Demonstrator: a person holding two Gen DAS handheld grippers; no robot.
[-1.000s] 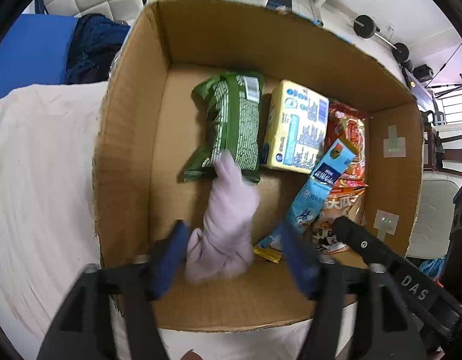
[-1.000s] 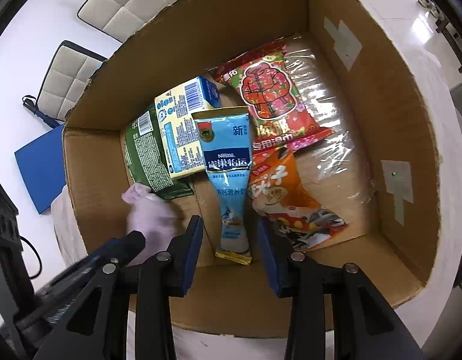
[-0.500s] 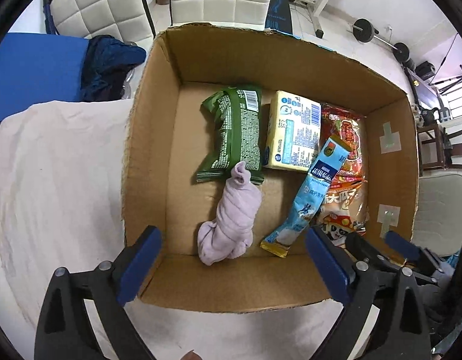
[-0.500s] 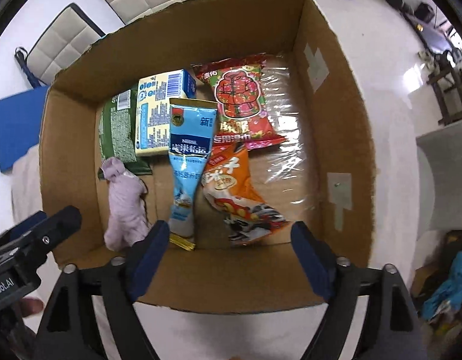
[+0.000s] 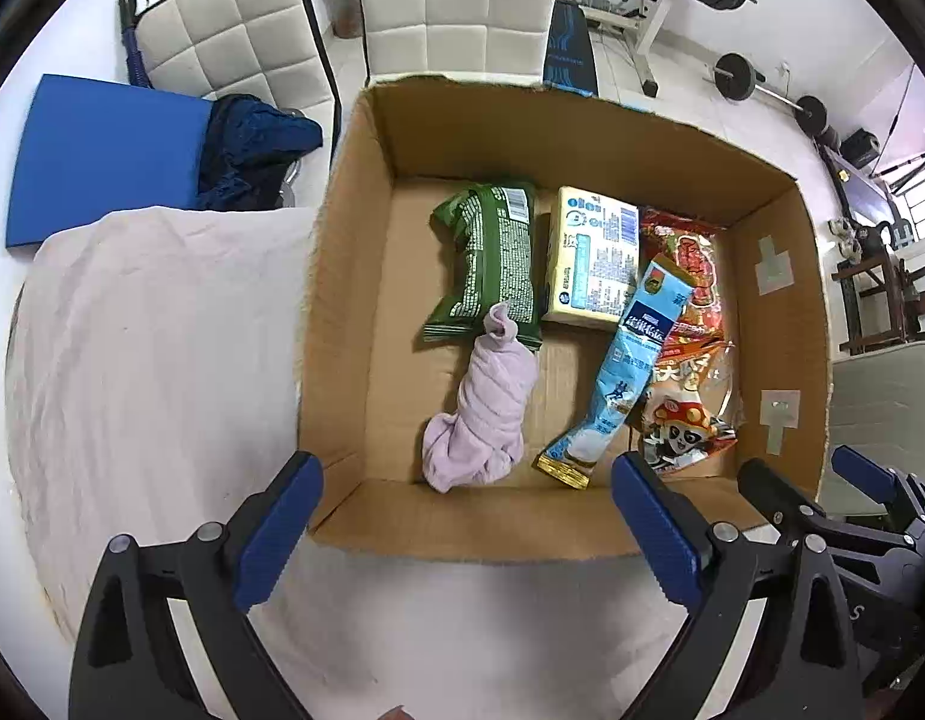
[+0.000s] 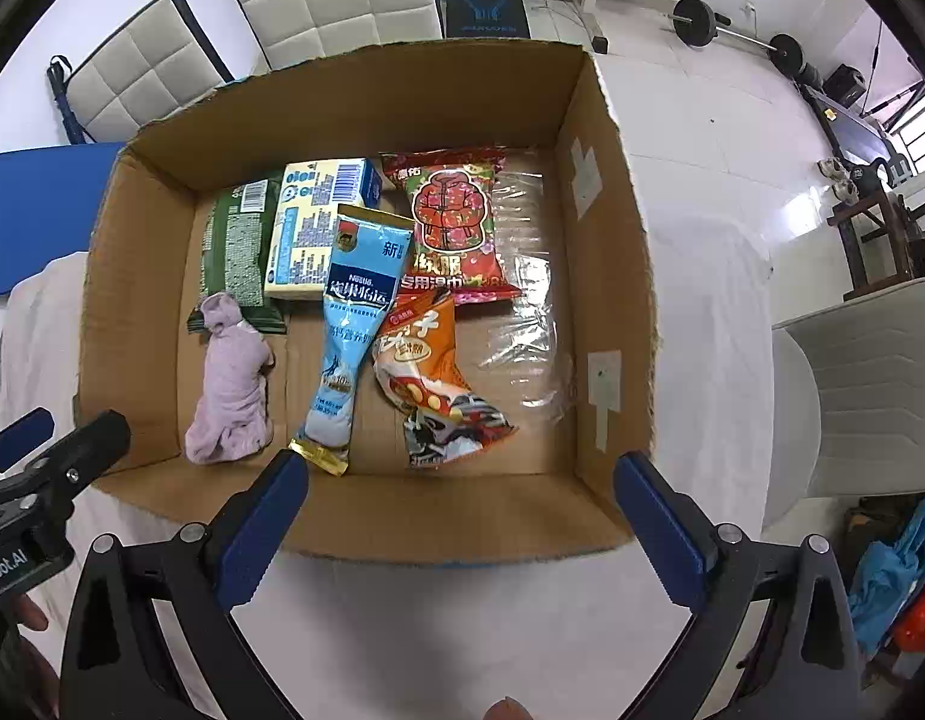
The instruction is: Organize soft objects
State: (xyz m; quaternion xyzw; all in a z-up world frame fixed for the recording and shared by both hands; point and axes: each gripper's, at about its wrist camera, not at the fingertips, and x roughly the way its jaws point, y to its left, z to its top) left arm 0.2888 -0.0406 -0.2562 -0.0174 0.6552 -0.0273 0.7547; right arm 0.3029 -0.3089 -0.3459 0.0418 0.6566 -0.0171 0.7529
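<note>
Both my tongs are hanging above the cardboard box (image 5: 354, 276) right now, pointing pretty much straight down into it. The left tongs (image 5: 465, 531) are spread wide with nothing between the pads. The right tongs (image 6: 456, 528) are just as empty, and their jaws are opening out the last bit as I type.

The lilac rolled-up cloth (image 5: 483, 414) is lying on the box floor, near-left part, with its far tip resting on the near end of the green snack bag (image 5: 492, 258). From the right wrist camera the same cloth (image 6: 231, 384) sits by the left wall of the box.

The rest of the stuff in there: a yellow and blue carton (image 5: 591, 261) just right of the green bag, a light blue Nestle pouch (image 6: 354, 324) lying over the carton's near edge and running toward the near wall, a red wipes pack (image 6: 453, 222) at the far right, and an orange snack bag (image 6: 429, 378) nearer, its far end tucked under the red pack. There's also some clear plastic wrap (image 6: 528, 300) along the right side.

The box sits on a bench covered with a pale cloth (image 5: 138, 360). White padded chairs (image 5: 456, 6) stand beyond the box, and weights (image 6: 696, 21) are on the floor in the far right.
</note>
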